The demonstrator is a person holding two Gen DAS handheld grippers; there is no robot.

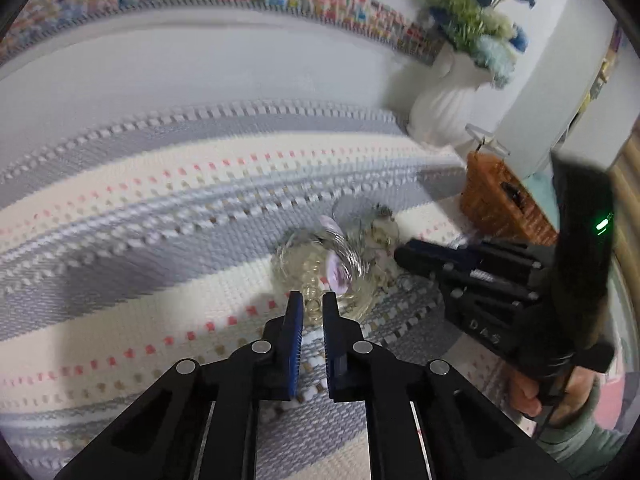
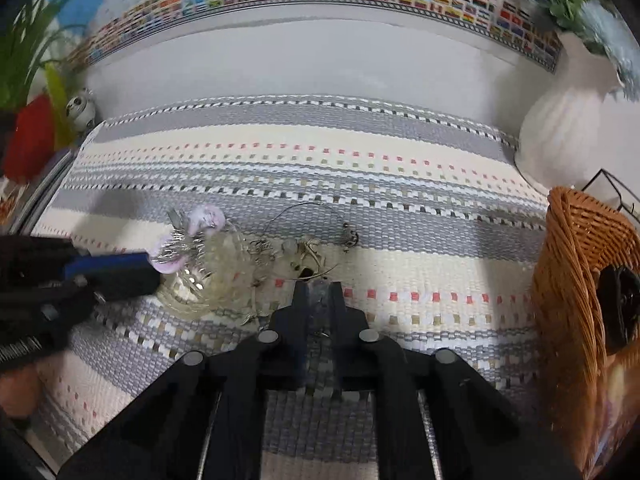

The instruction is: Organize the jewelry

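Observation:
A clear glass dish [image 1: 320,276] [image 2: 200,276] sits on the striped woven mat, with a pale purple flower piece [image 1: 338,270] [image 2: 206,218] at its rim. A tangle of thin wire and bead jewelry [image 2: 298,246] [image 1: 380,232] lies beside the dish. My left gripper [image 1: 313,300] is slightly open, its tips at the dish's near edge, nothing clearly between them; it also shows in the right wrist view [image 2: 120,268]. My right gripper [image 2: 318,288] has its fingers close together at the jewelry tangle, something thin and silvery between them; it also shows in the left wrist view [image 1: 404,254].
A brown wicker basket [image 2: 576,280] [image 1: 500,200] stands at the right of the mat. A white vase [image 2: 560,128] [image 1: 444,100] with blue and green flowers stands at the back right. A green plant and a red object [image 2: 32,140] are at the back left.

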